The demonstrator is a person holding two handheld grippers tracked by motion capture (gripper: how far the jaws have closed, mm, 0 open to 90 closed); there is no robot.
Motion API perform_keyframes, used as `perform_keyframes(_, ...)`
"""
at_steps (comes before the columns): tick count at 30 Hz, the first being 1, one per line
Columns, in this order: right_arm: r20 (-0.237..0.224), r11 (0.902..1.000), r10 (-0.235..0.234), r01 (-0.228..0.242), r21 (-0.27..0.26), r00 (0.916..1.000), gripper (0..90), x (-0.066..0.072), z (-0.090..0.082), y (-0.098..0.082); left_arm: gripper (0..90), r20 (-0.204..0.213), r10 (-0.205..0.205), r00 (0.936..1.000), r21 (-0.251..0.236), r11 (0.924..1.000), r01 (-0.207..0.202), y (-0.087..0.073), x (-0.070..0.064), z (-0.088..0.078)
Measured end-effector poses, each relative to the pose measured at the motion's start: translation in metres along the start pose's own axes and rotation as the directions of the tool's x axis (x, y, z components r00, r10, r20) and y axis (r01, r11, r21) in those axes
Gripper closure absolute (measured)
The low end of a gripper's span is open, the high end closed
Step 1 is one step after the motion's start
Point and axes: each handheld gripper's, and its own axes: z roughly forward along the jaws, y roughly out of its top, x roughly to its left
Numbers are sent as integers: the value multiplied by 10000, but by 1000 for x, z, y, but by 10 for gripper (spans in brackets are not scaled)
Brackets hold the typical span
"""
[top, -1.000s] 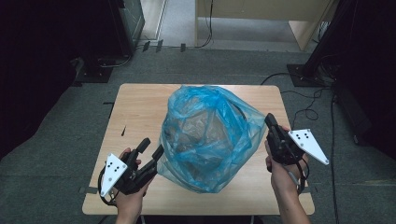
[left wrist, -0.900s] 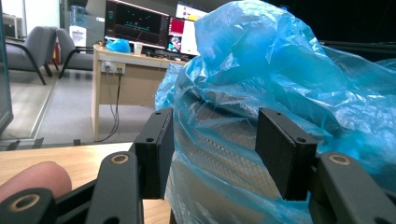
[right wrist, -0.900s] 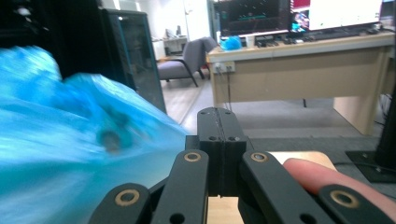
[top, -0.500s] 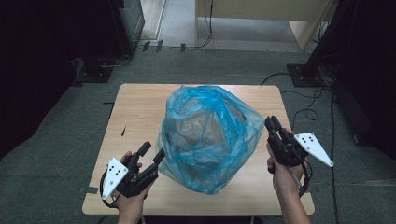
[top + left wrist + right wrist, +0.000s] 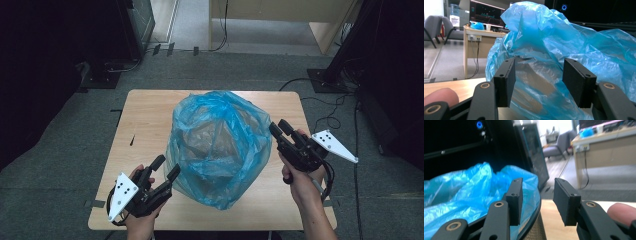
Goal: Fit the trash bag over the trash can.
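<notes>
Both grippers, left [image 5: 166,170] and right [image 5: 278,129], gape empty, flanking the blue bag [image 5: 220,145].

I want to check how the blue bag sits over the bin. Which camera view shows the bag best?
The high view: there the whole blue bag shows, draped over the bin on the table. The left gripper view gives a close wall of crumpled plastic; the right gripper view shows one edge folded over the bin's dark rim.

A crumpled, translucent blue plastic bag [image 5: 217,147] drapes loosely over a bin, mid-table.
</notes>
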Motion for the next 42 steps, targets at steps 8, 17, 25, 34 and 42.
perform_keyframes(8, -309, 9993, 40, -51, -357, 9995, 492, 4, -2, 12, 441, -494, -32, 9988, 83, 10000, 37, 0, -3, 7)
perform_keyframes(17, 1201, 9916, -1172, 1094, 694, 9858, 900, 13, 10, -6, 442, -398, 120, 9991, 235, 9997, -111, 0, -10, 15)
perform_keyframes(25, 2945, 9786, -1920, 2051, -140, 9362, 900, 3, 10, -1, 442, -472, 138, 9988, 276, 9995, -125, -2, -13, 19)
perform_keyframes(34, 3564, 9814, -1822, 1919, 84, 9164, 900, -17, 20, -26, 442, -595, 101, 9982, 325, 9994, -82, -7, -8, 19)
perform_keyframes(42, 3313, 9821, -1827, 1872, 186, 9256, 900, -29, 13, -41, 435, -276, -100, 9996, 385, 9992, 110, -38, -1, 11)
